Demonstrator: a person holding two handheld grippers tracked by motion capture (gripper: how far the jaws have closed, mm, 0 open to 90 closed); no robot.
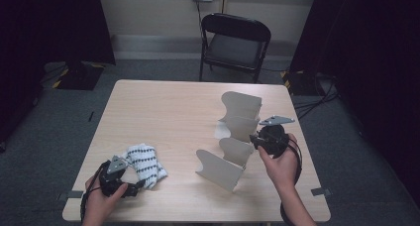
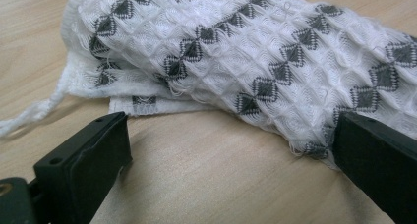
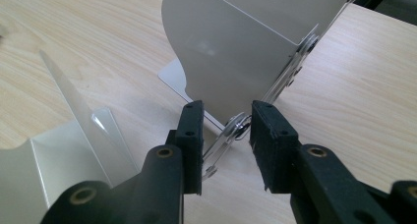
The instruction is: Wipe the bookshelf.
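a pale wooden table [image 1: 163, 112] stood in a dim room with a black chair [image 1: 234, 42] at its far side. the right gripper [image 3: 226, 140] had its jaws either side of the clear hinge strip of a grey folding rack [image 1: 233, 137] at right, not yet pinching it. the left gripper [image 2: 226, 150] sat open beside a folded towel [image 1: 144, 164] at near left. best to close squarely on the strip, gently

A recording studio or lab. Black curtains [image 1: 54, 23] flank a lone desk [image 1: 163, 112]. Cables [image 1: 317, 99] trail across grey carpet [image 1: 44, 132].
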